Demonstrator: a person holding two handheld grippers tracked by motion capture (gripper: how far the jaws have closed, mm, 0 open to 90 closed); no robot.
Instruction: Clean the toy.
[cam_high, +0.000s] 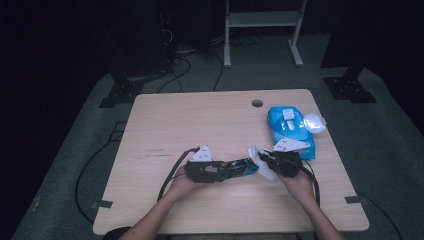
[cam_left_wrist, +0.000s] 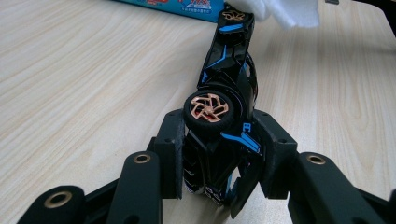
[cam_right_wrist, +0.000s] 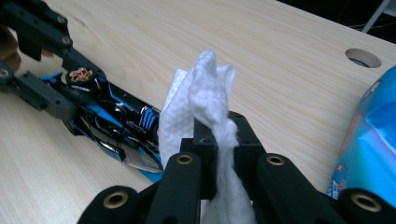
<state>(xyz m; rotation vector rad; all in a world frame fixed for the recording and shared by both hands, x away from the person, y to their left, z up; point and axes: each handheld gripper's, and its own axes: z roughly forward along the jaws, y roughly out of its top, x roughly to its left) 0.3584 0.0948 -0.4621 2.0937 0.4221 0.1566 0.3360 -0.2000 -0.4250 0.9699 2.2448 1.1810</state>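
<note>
On the table (cam_high: 200, 120), near six o'clock, we judge we're wiping the toy car (cam_high: 239, 167). Our left gripper (cam_left_wrist: 219, 154) clamps its rear; our right gripper (cam_right_wrist: 223, 140), at three o'clock, pinches the white wipe (cam_right_wrist: 201, 100). Next: rub along the bodywork. The high view adds the wipes pack (cam_high: 290, 131) at one o'clock.

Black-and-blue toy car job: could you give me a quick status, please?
Left gripper clamped on black-and-blue toy car. Right gripper pinching white wipe beside it. Blue wipes pack clear.
</note>
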